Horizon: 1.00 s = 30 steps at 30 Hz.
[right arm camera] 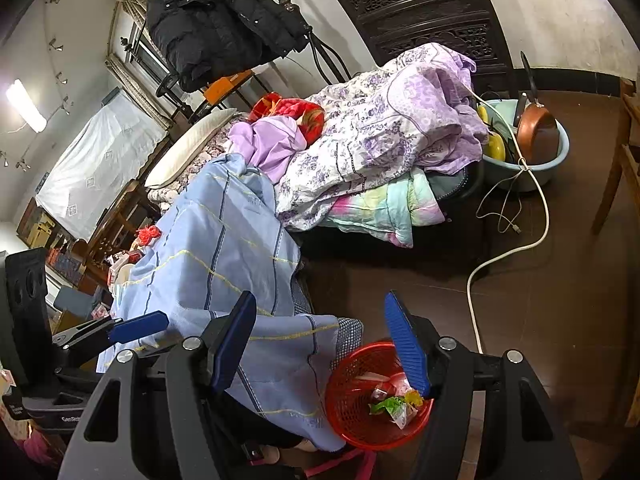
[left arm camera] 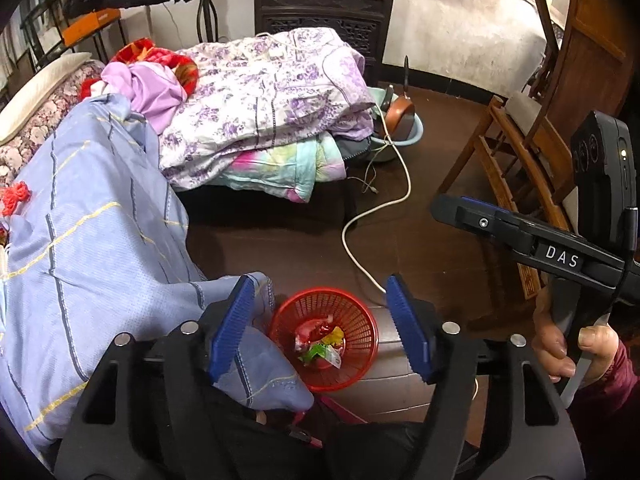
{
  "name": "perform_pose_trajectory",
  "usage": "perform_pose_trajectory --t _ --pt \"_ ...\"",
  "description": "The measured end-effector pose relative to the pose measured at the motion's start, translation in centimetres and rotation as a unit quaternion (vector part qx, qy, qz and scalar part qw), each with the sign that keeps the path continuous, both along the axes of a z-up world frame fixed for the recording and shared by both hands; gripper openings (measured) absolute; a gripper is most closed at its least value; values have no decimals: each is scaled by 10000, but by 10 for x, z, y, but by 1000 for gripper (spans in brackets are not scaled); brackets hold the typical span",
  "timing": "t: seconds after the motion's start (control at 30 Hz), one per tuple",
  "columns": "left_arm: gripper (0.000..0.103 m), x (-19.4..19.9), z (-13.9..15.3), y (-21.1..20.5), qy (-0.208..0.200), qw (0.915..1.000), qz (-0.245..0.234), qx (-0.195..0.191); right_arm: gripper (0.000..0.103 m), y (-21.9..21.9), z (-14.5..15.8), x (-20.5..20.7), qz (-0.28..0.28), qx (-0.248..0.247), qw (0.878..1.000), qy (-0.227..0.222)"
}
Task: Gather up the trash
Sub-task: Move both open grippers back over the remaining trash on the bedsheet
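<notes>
Left wrist view looks steeply down on the red basket (left arm camera: 324,340), my landmark for everything else. My left claw (left arm camera: 324,332) hangs above it with both blue pads spread and nothing between them, and the basket shows in the gap. Inside lie crumpled wrappers (left arm camera: 320,346), red, green and yellow, so I judge the trash belongs there and this claw stands wide because it has nothing to carry.

My right claw (right arm camera: 320,344) is also spread and empty, off to the right of the basket as the left camera sees it, with my hand (left arm camera: 576,344) around its handle. From its own camera one pad overlaps the basket's rim, though I think that is only the angle; I cannot tell whether it touches.

Left of the basket a blue checked sheet (left arm camera: 92,240) droops off the bed edge nearly to the rim, a likely snag for a low reach. Beyond the basket a white cable (left arm camera: 400,196) snakes across the dark brown floor (left arm camera: 440,264) toward a pale blue basin (right arm camera: 532,168) holding a copper pan. Further back sits a heap of purple flowered bedding (left arm camera: 272,92), with a wooden chair (left arm camera: 516,152) to the far right. I see no more loose trash on the floor near the basket.
</notes>
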<state>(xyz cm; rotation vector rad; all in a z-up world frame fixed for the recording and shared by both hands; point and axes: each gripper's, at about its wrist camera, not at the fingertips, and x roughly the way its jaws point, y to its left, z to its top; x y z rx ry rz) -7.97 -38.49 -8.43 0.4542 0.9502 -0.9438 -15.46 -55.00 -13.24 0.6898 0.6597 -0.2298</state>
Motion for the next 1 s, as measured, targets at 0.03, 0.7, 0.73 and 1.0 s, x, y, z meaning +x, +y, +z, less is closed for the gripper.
perform_pose_trajectory --t 0.03,0.7,0.73,1.0 --pt "68 2 1 3 -4 10000 57 -10 66 1 1 0 10 -6 10000 -11" --pt "78 4 58 73 -444 9927 854 -733 79 43 65 0 343 -601 9965 -478" --pt "78 3 61 77 -470 9920 889 -768 80 45 69 1 369 -631 9961 -497" --pt "83 -4 86 125 -729 9821 1297 -1152 86 86 104 5 730 -975 9901 -695"
